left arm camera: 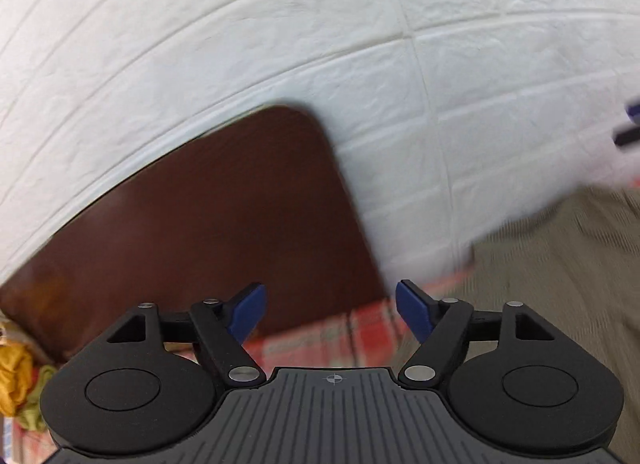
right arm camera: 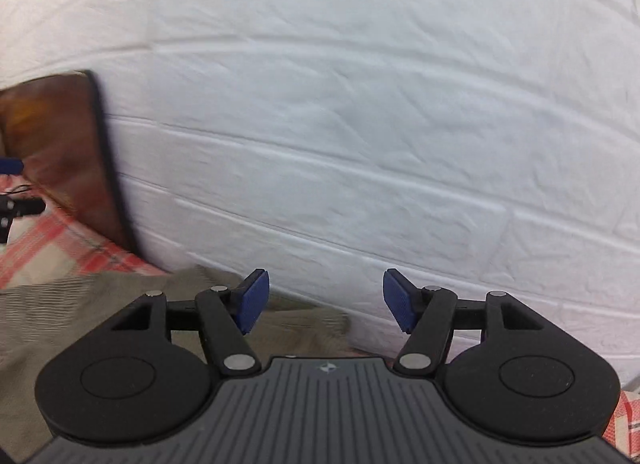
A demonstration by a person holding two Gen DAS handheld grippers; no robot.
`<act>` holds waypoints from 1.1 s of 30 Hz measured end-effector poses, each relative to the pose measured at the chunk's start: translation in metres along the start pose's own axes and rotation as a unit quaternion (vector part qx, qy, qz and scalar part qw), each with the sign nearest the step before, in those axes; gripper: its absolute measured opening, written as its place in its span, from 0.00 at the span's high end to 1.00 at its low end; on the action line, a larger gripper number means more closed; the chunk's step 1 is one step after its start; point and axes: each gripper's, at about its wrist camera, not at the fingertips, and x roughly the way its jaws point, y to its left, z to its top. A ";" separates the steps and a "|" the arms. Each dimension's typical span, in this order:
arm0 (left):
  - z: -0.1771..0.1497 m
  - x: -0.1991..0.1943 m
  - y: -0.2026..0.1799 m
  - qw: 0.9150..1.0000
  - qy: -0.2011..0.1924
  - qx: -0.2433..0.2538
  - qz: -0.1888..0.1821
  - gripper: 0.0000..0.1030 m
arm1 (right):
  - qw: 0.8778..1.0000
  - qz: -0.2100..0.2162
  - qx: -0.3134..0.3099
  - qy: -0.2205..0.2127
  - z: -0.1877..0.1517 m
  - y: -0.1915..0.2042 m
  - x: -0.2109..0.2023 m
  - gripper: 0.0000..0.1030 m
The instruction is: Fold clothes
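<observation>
Both your left gripper [left arm camera: 330,314] and right gripper [right arm camera: 326,300] have jaws wide and hold nothing, so bring each down onto an edge of the olive garment [right arm camera: 72,304] lying rumpled on the checked cloth [right arm camera: 36,248] beside the brown headboard [left arm camera: 208,216].

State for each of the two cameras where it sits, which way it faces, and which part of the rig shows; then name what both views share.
Left wrist: sits on the left gripper, faces the white brick-pattern wall and brown board; its open blue fingers show.
Right wrist: sits on the right gripper, faces the same wall over the khaki garment; its open fingers show.
Shared: wall, board, garment, red plaid cloth.
</observation>
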 end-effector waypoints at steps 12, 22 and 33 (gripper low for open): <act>-0.163 -0.090 0.120 0.993 0.111 -0.008 0.045 0.18 | 0.984 0.102 -0.145 0.030 0.028 0.152 -0.037 0.32; -0.232 -0.082 0.189 0.989 0.145 0.004 0.021 0.18 | 0.953 0.105 -0.259 0.116 0.027 0.227 0.038 0.32; -0.251 -0.035 0.228 0.986 0.169 0.002 -0.005 0.18 | 0.907 0.143 -0.360 0.165 0.022 0.272 0.111 0.32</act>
